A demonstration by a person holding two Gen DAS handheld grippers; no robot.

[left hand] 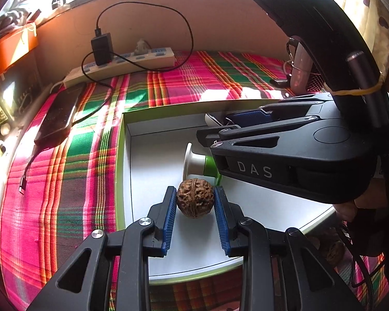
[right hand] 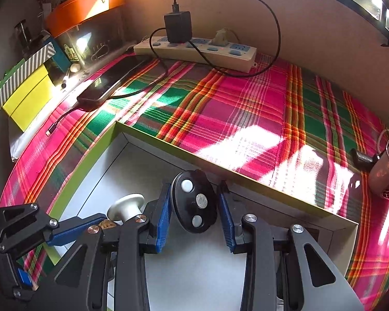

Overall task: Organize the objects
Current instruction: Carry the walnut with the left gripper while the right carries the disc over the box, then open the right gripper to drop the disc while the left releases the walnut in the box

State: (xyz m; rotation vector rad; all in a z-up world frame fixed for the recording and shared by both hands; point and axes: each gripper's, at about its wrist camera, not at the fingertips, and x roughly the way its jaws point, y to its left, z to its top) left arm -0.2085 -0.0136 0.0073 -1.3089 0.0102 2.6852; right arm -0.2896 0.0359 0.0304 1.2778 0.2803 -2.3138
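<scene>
Over the white tray [left hand: 153,160] | left gripper [left hand: 195,202] angled down, pinching walnut [left hand: 195,201] | right gripper [right hand: 194,207] angled down, clamping black disc [right hand: 194,201]

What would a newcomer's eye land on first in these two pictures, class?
Most likely the bright pink, green and orange plaid cloth that covers the whole surface. On it lies a shallow white box with a lime-green rim, where the left gripper holds a wrinkled brown walnut between blue pads. Over the same box the right gripper clasps a black oval disc with three pale round spots.
</scene>
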